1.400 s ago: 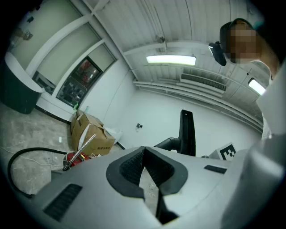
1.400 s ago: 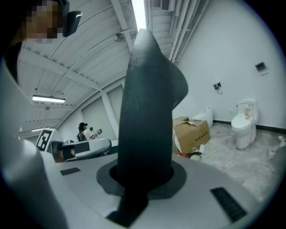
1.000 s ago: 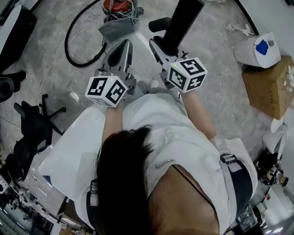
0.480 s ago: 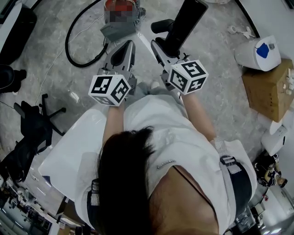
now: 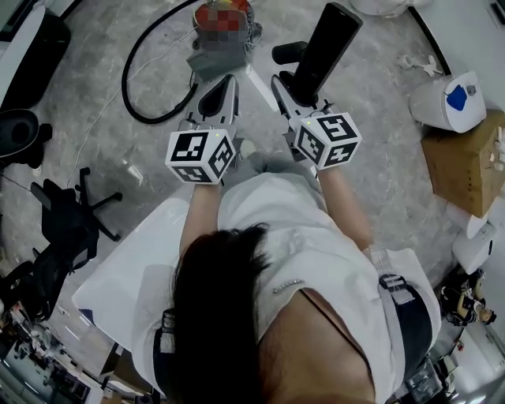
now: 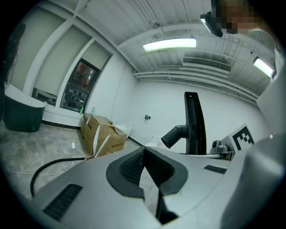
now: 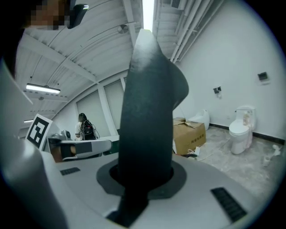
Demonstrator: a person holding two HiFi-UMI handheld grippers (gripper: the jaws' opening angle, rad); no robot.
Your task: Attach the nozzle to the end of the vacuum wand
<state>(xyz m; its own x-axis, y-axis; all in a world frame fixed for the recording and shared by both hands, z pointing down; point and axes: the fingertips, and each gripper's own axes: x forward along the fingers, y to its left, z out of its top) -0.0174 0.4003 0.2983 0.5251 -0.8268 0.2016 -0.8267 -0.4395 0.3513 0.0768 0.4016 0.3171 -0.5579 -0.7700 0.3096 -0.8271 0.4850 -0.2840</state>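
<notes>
— Two things matter for us here: we line the open end of the nozzle (image 5: 327, 43) up with the wand's end, then we push straight along it, no skew.

— How do we hold it?

— Our right gripper (image 5: 298, 85) is clamped low on the black nozzle, which stands up out of the jaws, side spout (image 5: 288, 52) turned toward our left gripper (image 5: 225, 83). That one is closed on nothing, just beside.

— And the wand?

— We judge it lies by the red vacuum (image 5: 203, 14) on the floor (image 5: 379, 158) ahead, beyond both grippers. Its end we cannot pick out.
</notes>
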